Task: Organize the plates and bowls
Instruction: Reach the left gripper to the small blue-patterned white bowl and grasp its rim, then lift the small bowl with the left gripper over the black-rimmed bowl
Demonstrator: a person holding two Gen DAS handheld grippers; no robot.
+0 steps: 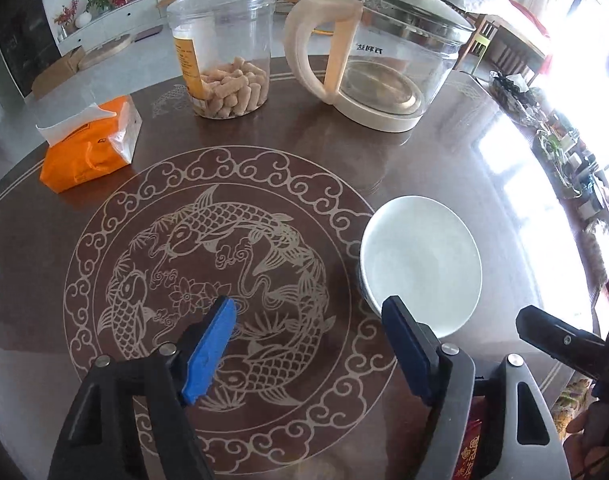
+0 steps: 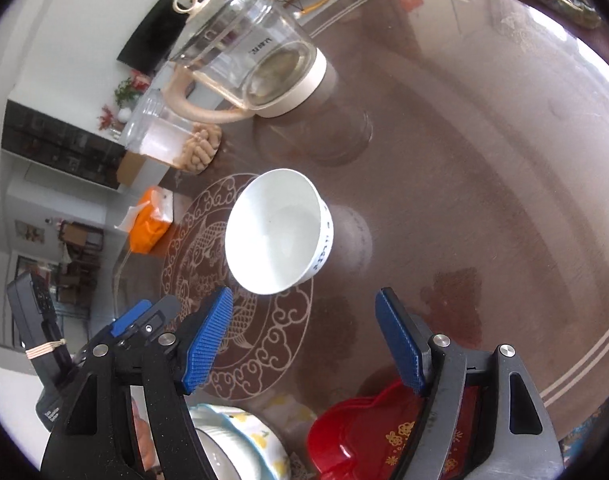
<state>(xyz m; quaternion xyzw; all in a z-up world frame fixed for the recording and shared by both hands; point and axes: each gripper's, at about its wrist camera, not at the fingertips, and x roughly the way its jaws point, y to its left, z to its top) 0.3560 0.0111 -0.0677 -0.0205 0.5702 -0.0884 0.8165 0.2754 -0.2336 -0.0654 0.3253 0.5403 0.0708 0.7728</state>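
Left gripper (image 1: 308, 344): jaws open, empty.
Right gripper (image 2: 304, 344): jaws open, empty.
White bowl (image 2: 278, 232): alone ahead of jaws, unstacked.
Remaining: red dish (image 2: 360, 436), lemon-print bowl (image 2: 260, 436) below jaws, apparently unsorted.

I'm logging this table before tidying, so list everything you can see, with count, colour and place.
Round ceramic bowl: one, white, mid-table by the carp design.
Glass kettle: one, clear with cream handle and base, far side.
Clear plastic snack jar: one, left of kettle.
Tissue pack: one, orange, far left.
Heart-shaped tray: one, red, near edge.
Lemon-print dish: one, white and yellow, beside tray.
Round table: one, brown.
Left gripper: open, empty.
Right gripper: open, empty.
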